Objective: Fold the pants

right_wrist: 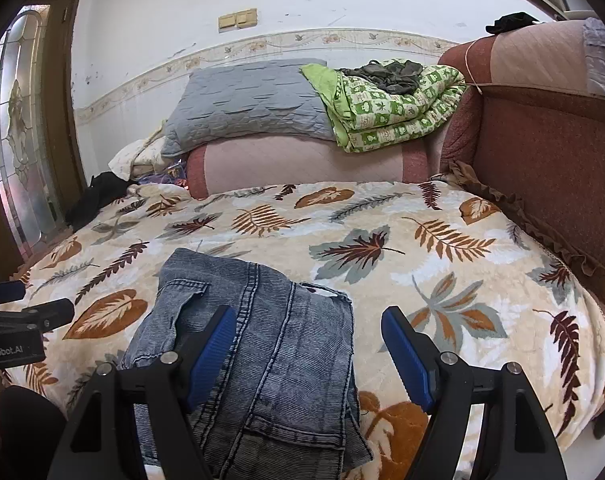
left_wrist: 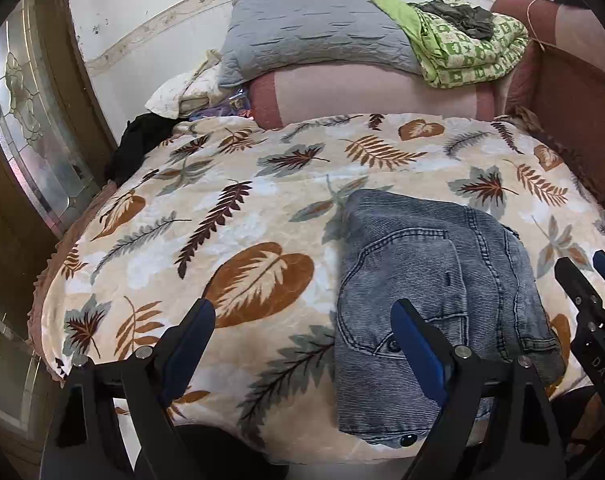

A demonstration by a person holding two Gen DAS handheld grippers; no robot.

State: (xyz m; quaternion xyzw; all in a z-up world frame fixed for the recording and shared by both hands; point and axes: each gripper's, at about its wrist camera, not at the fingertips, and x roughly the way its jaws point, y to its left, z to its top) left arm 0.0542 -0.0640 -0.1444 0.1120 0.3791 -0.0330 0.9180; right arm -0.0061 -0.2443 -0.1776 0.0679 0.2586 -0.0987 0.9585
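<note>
Both cameras are sitting low at the near edge of the bed [left_wrist: 262, 208], looking across it and a bit down toward the wall. Both are seeing the jeans [left_wrist: 442, 280] up close, the gray pillow [right_wrist: 246, 100] and the green quilt [right_wrist: 394, 108].

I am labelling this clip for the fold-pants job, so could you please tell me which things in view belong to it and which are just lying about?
Belongs to the job:
- folded blue-grey denim pants
- left gripper, open
- right gripper, open

Just lying about:
- grey quilted pillow
- green patterned folded quilt
- dark crumpled garment on the quilt
- black cloth at the bed's edge
</note>
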